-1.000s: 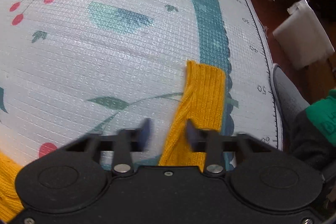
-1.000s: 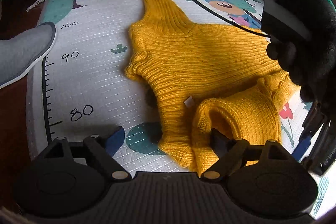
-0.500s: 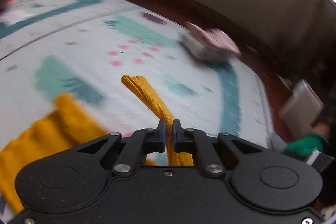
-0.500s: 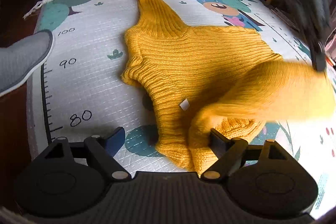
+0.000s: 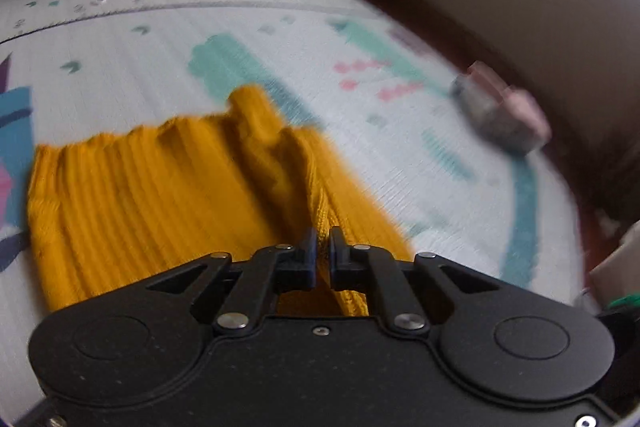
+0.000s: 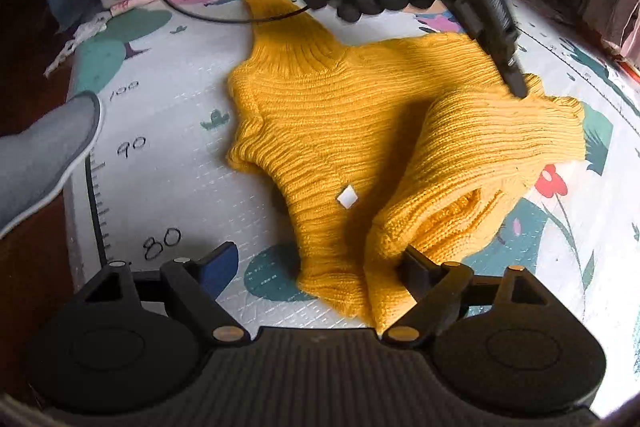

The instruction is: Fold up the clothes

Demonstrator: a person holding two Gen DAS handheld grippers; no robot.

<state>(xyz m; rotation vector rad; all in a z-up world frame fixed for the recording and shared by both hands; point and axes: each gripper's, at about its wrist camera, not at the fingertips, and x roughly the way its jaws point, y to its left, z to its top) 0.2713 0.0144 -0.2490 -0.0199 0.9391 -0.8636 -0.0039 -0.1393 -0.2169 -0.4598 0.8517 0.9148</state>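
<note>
Lying on the play mat, the yellow sweater has one sleeve folded across its body. Left gripper pinches sleeve knit at 12 o'clock, view blurred. Right gripper gapes wide over the hem at 6 o'clock, its right finger partly hidden behind knit.

Ribbed mustard-yellow sweater lies spread flat, one sleeve folded across its body
</note>
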